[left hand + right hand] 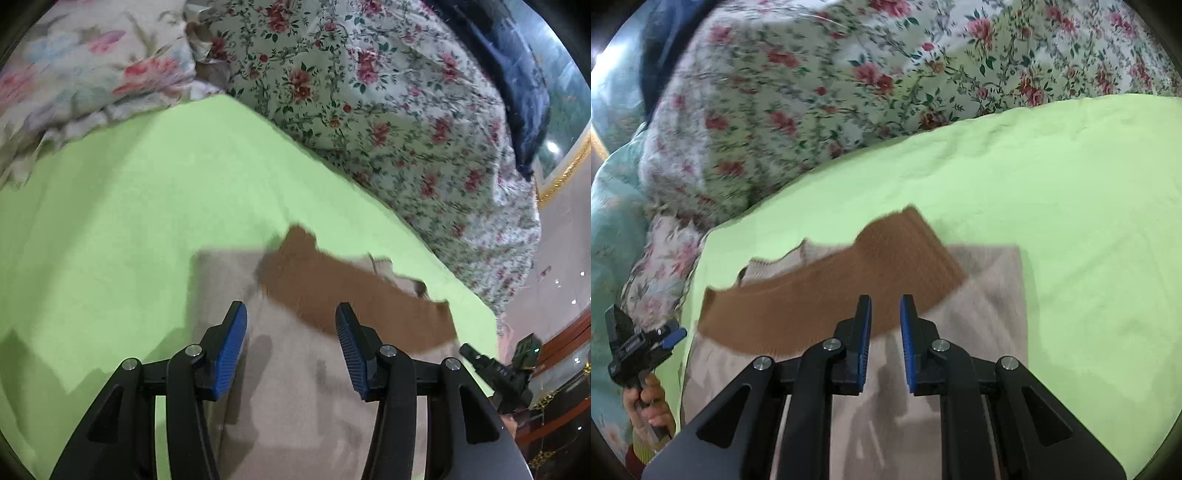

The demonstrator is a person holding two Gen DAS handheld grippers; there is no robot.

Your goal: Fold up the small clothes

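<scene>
A small beige knit garment (295,387) with a brown ribbed band (354,299) lies flat on a light green sheet (129,206). My left gripper (291,317) is open and empty, hovering just above the beige cloth near the brown band. In the right wrist view the same garment (990,317) lies under my right gripper (885,310), with its brown band (827,295) ahead. The right gripper's jaws stand a narrow gap apart with nothing between them. The left gripper (639,343) shows at the left edge there, and the right gripper (491,369) shows at the right edge of the left wrist view.
A floral quilt (388,103) is bunched along the far side of the green sheet and also shows in the right wrist view (812,92). A floral pillow (81,66) lies at the far left. A dark blue cloth (524,96) hangs at the right edge.
</scene>
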